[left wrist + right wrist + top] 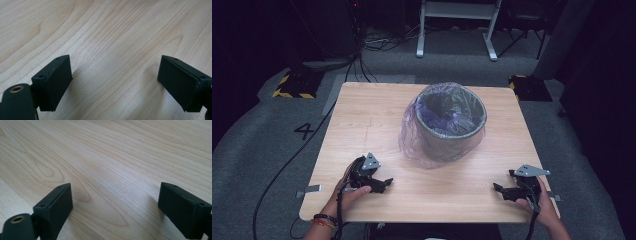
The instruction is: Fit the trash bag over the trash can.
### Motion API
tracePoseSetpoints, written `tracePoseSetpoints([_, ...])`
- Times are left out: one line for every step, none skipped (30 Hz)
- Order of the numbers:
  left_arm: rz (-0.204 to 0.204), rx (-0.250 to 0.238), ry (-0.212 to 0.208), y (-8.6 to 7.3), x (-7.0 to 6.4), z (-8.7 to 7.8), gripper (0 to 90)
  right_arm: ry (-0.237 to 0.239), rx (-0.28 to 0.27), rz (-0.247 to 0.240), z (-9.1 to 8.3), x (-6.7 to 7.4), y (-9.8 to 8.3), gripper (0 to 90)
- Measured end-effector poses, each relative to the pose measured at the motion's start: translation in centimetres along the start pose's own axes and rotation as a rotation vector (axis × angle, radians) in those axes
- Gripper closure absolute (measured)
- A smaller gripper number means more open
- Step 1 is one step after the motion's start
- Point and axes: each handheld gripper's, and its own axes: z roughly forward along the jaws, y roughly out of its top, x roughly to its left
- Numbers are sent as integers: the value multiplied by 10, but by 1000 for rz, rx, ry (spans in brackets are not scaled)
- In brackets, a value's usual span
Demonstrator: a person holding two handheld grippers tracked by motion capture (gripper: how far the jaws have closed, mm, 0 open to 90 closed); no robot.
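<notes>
Where cables cross grey floor (257, 145), a pale wooden table (362, 120)

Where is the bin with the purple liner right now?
In the high view, the bin stands upright on the table, centre-right toward the far edge, apart from both grippers.

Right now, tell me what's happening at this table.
A person sits at a wooden table holding a two-jaw gripper in each hand. The left gripper and the right gripper rest low near the table's front edge, jaws wide open with nothing between them. A grey bin lined with a thin purple plastic bag stands in the middle of the table, well apart from both grippers. Neither gripper touches it.
</notes>
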Motion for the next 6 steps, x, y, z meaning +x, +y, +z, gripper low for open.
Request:
tracePoseSetpoints([4, 0, 1, 0, 0, 0, 118, 0, 0, 0, 0, 0, 0, 123])
tracePoseSetpoints([4, 0, 1, 0, 0, 0, 117, 0, 0, 0, 0, 0, 0, 123])
tracePoseSetpoints([3, 1, 1, 0, 0, 0, 116, 0, 0, 0, 0, 0, 0, 123])
tracePoseSetpoints([6, 1, 1, 0, 0, 0, 115, 0, 0, 0, 0, 0, 0, 123])
tracePoseSetpoints([6, 2, 1, 0, 0, 0, 114, 0, 0, 0, 0, 0, 0, 123])
tracePoseSetpoints([6, 2, 1, 0, 0, 0, 114, 0, 0, 0, 0, 0, 0, 123])
